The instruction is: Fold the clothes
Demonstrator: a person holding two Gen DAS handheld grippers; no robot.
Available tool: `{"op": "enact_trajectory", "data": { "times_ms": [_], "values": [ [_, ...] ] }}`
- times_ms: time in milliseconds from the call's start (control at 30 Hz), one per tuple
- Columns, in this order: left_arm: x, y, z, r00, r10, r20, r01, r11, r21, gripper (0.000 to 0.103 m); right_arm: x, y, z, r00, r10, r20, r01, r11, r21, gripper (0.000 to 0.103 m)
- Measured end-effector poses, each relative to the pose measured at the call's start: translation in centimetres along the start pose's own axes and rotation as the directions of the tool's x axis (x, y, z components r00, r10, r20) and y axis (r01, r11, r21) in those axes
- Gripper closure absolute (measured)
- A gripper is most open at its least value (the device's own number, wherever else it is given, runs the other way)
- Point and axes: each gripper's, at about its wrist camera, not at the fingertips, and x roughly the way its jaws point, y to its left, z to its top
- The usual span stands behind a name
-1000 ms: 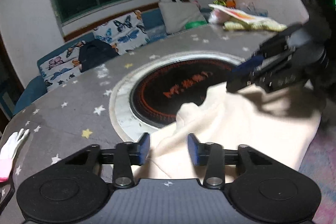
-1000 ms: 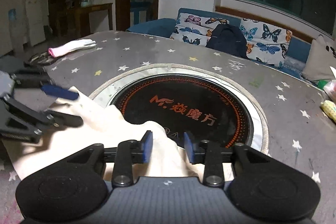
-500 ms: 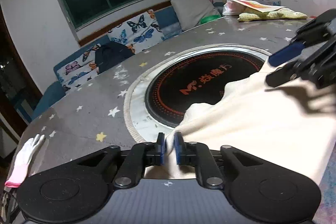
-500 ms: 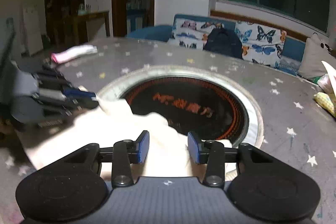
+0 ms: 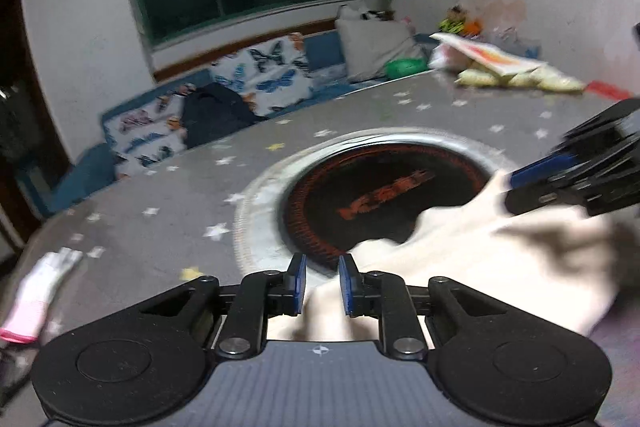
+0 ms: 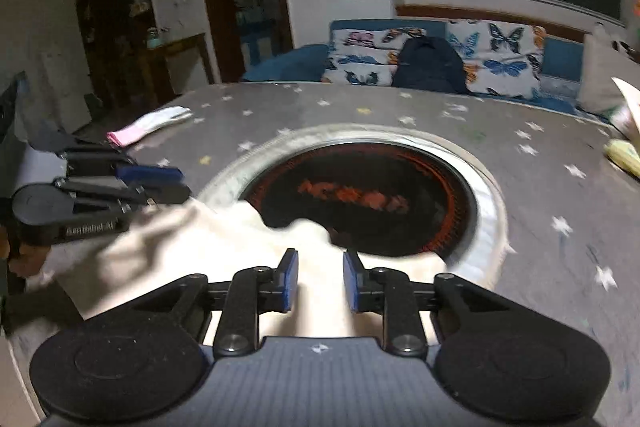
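Note:
A cream garment (image 5: 472, 263) lies on the grey star-patterned table, its far edge over the black round hotplate (image 5: 384, 195). My left gripper (image 5: 322, 285) is open, its blue pads over the garment's left edge, with cloth showing between them. My right gripper (image 6: 318, 281) is open above the garment's (image 6: 224, 247) right part. In the left wrist view the right gripper (image 5: 560, 183) stands at the far right over the cloth. In the right wrist view the left gripper (image 6: 160, 183) stands at the far left at the cloth's edge. Both views are motion-blurred.
A white and pink glove (image 5: 36, 291) lies on the table's left side, also in the right wrist view (image 6: 148, 125). Bags and toys (image 5: 504, 67) sit at the far right of the table. A butterfly-print sofa (image 6: 432, 59) with a dark backpack stands behind.
My left gripper, shut on the garment's edge half a second ago, has opened. The right gripper stays open and has shifted over the cloth. Both cameras are moving.

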Motion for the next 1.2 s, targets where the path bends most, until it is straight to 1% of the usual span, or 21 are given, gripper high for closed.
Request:
{"op": "enact_trajectory", "data": {
  "times_ms": [133, 200, 233, 300, 333, 400, 467, 567, 700, 833, 900, 967, 1033, 1133, 1200],
  "values": [
    [2.1, -1.3, 0.2, 0.998, -0.050, -0.043, 0.050, 0.999, 0.012, 0.086, 2.5, 0.9, 1.0, 0.999, 0.012, -0.034, -0.013, 1.000, -0.023, 0.085],
    [3.5, -1.6, 0.0, 0.997, -0.042, -0.068, 0.043, 0.999, 0.011, 0.086, 4.1, 1.1, 1.0, 0.998, -0.002, -0.070, 0.000, 1.000, -0.030, 0.085],
    [3.7, -1.6, 0.0, 0.997, -0.039, -0.072, 0.040, 0.999, 0.006, 0.086, 4.6, 1.2, 0.9, 0.997, -0.012, -0.081, 0.008, 0.999, -0.042, 0.088],
    [4.0, -1.4, 0.1, 0.996, -0.036, -0.076, 0.035, 0.999, -0.005, 0.085, 5.0, 1.4, 0.9, 0.996, -0.028, -0.087, 0.022, 0.998, -0.067, 0.088],
    [4.1, -1.4, 0.1, 0.996, -0.034, -0.078, 0.033, 0.999, -0.010, 0.083, 4.9, 1.6, 0.9, 0.996, -0.035, -0.085, 0.029, 0.997, -0.074, 0.088],
    [3.6, -1.3, 0.2, 0.997, -0.025, -0.075, 0.025, 1.000, -0.009, 0.083, 4.3, 1.8, 1.0, 0.996, -0.044, -0.072, 0.039, 0.996, -0.077, 0.087],
    [2.4, -1.4, 0.2, 0.998, -0.019, -0.057, 0.019, 1.000, -0.008, 0.083, 3.0, 2.0, 0.8, 0.998, -0.035, -0.050, 0.031, 0.996, -0.078, 0.087],
    [0.0, -2.1, 0.1, 0.999, -0.013, -0.037, 0.013, 1.000, 0.011, 0.083, 0.2, 3.1, -0.2, 1.000, -0.019, -0.022, 0.017, 0.992, -0.121, 0.087],
    [-3.6, -4.4, -1.1, 0.997, -0.072, -0.007, 0.072, 0.997, 0.022, 0.083, -3.0, 4.0, -2.3, 1.000, -0.008, -0.007, 0.007, 0.992, -0.128, 0.087],
    [-5.9, -6.8, -2.4, 0.993, -0.114, 0.029, 0.113, 0.992, 0.052, 0.083, -5.6, 4.0, -3.9, 0.999, -0.022, 0.033, 0.025, 0.996, -0.081, 0.087],
    [-5.9, -7.5, -3.1, 0.993, -0.119, 0.023, 0.117, 0.991, 0.064, 0.083, -6.1, 3.5, -4.5, 0.999, -0.039, 0.037, 0.040, 0.998, -0.049, 0.087],
    [-5.2, -7.9, -3.8, 0.993, -0.117, -0.008, 0.118, 0.991, 0.062, 0.083, -6.0, 2.7, -5.1, 0.998, -0.058, 0.017, 0.059, 0.998, -0.011, 0.087],
    [-4.6, -7.8, -4.4, 0.994, -0.105, -0.023, 0.106, 0.992, 0.068, 0.083, -5.3, 2.0, -5.9, 0.997, -0.071, -0.006, 0.071, 0.997, -0.001, 0.087],
    [-5.0, -7.8, -4.3, 0.995, -0.098, -0.017, 0.099, 0.992, 0.080, 0.083, -5.6, 2.1, -5.7, 0.998, -0.066, 0.003, 0.066, 0.998, -0.009, 0.087],
    [-5.5, -7.8, -3.8, 0.994, -0.108, 0.001, 0.107, 0.992, 0.068, 0.083, -6.0, 2.6, -5.3, 0.998, -0.057, 0.019, 0.057, 0.998, -0.024, 0.084]
  ]
}}
